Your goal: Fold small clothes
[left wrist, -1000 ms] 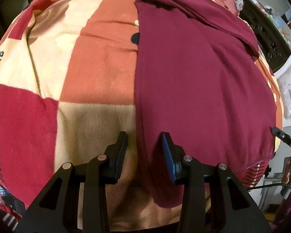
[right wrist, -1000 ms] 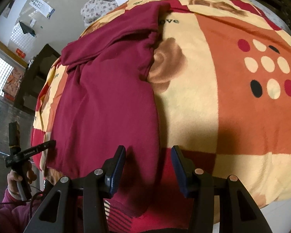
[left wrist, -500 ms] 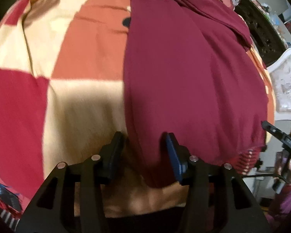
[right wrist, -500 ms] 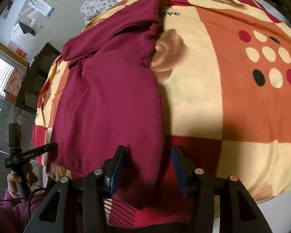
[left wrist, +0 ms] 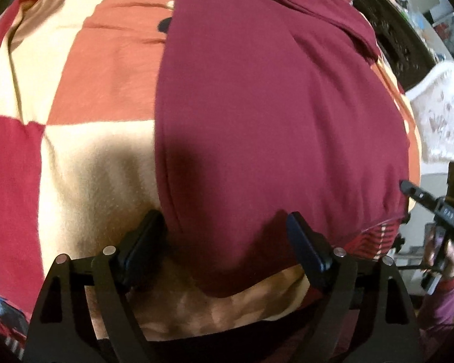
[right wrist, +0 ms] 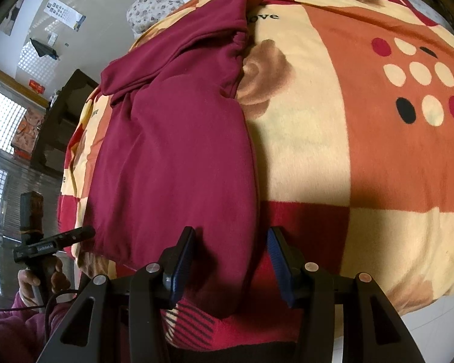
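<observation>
While we look along the left gripper (left wrist: 224, 236), the maroon garment (left wrist: 272, 106) lies flat on the patchwork blanket (left wrist: 75, 90), its long axis running from the near hem by the fingertips up and away to the far end, where a folded band crosses it at a slant. Its straight left edge runs almost vertically through the picture. We point this gripper steeply down at the near left corner of the garment. Its jaws are opening and stand wide: the left finger (left wrist: 145, 242) sits over bare blanket just beside the cloth's edge, the right finger over the cloth, and neither pad presses on it. At the right edge of this view our other hand (left wrist: 448, 254) holds the second tool.

From the right wrist view, the same garment (right wrist: 172, 151) stretches from the near hem away toward the floral pillows (right wrist: 157, 3), its gathered end farthest off. We aim the right gripper (right wrist: 230, 254) down over the near right corner. Its jaws stand partly apart with the cloth's edge lying between them, and we cannot tell whether the pads touch it. Our left hand (right wrist: 42, 281) grips its handle at lower left.
</observation>
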